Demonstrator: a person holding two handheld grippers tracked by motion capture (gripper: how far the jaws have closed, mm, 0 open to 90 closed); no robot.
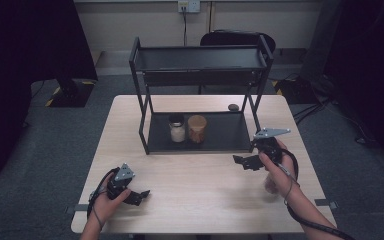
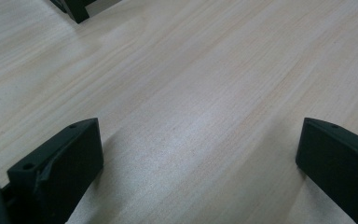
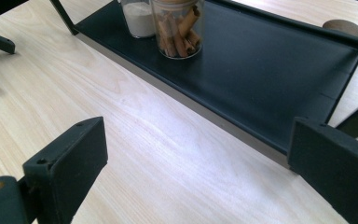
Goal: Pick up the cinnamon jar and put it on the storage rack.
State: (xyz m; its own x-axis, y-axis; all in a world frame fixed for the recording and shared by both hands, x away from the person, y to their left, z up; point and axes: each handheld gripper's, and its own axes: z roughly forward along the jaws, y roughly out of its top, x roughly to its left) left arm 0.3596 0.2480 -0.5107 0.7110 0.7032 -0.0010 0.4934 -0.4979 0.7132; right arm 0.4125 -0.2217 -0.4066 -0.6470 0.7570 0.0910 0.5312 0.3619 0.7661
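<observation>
A pale wooden table stands on grey carpet with a dark wall behind. Nearest the person, the left gripper rests low over bare wood, jaws spread with nothing between them, seemingly parked out of the way. Farther in, the right gripper hovers off the rack's front edge, jaws released and empty, aimed along the lower shelf, likely lining up a reach. On that shelf, side by side, stand the cinnamon jar and the powder jar. A small dark disc lies beyond.
</observation>
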